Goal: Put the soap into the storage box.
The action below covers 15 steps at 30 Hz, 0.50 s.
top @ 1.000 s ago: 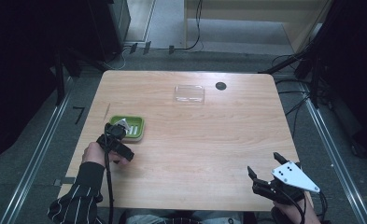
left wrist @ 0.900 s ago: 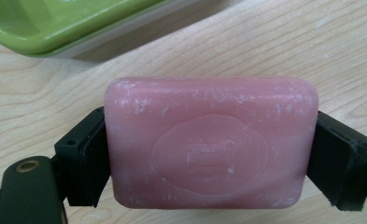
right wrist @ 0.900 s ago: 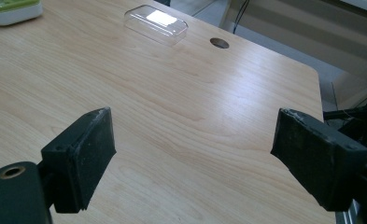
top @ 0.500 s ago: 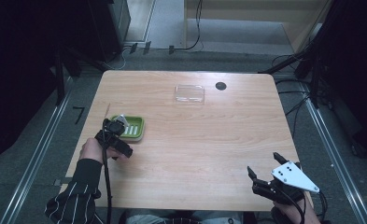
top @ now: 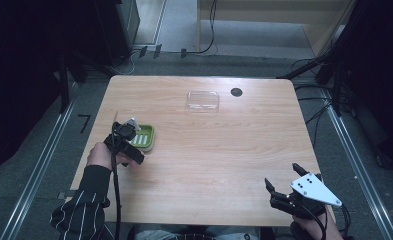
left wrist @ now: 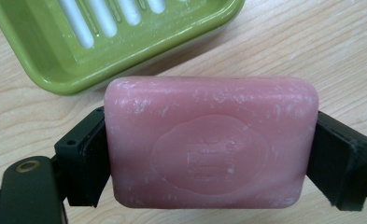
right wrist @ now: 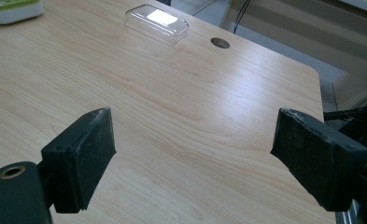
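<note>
A pink bar of soap is clamped between the black jaws of my left gripper, which is shut on it just above the wood. Right behind it lies a green slotted soap dish. From above, the left gripper hovers at the near left edge of the green soap dish, on the table's left side. My right gripper rests at the near right corner, and the right gripper has its jaws wide open with nothing between them.
A clear plastic lid lies at the back middle of the wooden table, with a round cable hole next to it. Dark floor, metal rails and cables surround the table. The lid sits far ahead of the right gripper.
The left hand with the soap has shifted slightly to the left and back, staying beside the soap dish. The right gripper has not moved.
</note>
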Each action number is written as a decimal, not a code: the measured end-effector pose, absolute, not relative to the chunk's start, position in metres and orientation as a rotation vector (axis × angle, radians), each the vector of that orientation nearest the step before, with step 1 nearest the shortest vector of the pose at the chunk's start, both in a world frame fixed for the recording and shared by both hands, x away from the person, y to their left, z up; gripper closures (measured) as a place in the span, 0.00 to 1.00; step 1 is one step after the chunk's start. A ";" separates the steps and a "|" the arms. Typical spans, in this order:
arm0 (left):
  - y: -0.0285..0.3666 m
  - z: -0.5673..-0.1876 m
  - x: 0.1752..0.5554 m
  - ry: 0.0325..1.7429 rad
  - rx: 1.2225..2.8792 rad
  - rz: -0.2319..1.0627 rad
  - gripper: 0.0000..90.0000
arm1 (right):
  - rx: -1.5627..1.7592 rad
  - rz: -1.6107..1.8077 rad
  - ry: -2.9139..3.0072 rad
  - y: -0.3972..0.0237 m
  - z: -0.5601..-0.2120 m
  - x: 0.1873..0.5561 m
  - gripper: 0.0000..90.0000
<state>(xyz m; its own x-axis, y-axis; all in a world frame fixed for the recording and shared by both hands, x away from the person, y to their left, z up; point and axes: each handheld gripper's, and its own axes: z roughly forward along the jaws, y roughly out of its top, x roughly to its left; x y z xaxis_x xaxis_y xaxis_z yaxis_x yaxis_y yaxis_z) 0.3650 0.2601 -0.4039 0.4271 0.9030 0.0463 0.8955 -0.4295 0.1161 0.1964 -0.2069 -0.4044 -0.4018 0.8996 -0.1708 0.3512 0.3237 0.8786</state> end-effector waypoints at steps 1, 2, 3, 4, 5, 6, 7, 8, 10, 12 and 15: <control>0.260 -0.403 0.365 1.635 2.589 0.158 0.15 | 1.104 1.033 1.913 -0.207 -0.404 0.196 0.15; 0.260 -0.403 0.366 1.632 2.594 0.161 0.15 | 1.104 1.032 1.913 -0.207 -0.404 0.196 0.15; 0.260 -0.402 0.366 1.633 2.592 0.164 0.15 | 1.103 1.033 1.912 -0.207 -0.404 0.196 0.15; 0.260 -0.402 0.367 1.631 2.593 0.156 0.15 | 1.103 1.033 1.914 -0.207 -0.404 0.196 0.15; 0.260 -0.402 0.367 1.631 2.589 0.162 0.15 | 1.103 1.033 1.913 -0.207 -0.404 0.196 0.15; 0.260 -0.401 0.368 1.629 2.590 0.163 0.16 | 1.102 1.033 1.912 -0.207 -0.404 0.196 0.15; 0.260 -0.401 0.369 1.624 2.597 0.166 0.16 | 1.102 1.032 1.913 -0.207 -0.404 0.196 0.15; 0.259 -0.400 0.369 1.628 2.590 0.168 0.16 | 1.103 1.033 1.913 -0.207 -0.404 0.196 0.15; 0.260 -0.399 0.371 1.625 2.591 0.165 0.15 | 1.105 1.033 1.912 -0.207 -0.404 0.196 0.15; 0.260 -0.398 0.372 1.622 2.588 0.174 0.16 | 1.102 1.032 1.914 -0.207 -0.404 0.197 0.15; 0.260 -0.394 0.373 1.625 2.573 0.188 0.15 | 1.101 1.032 1.913 -0.207 -0.404 0.196 0.15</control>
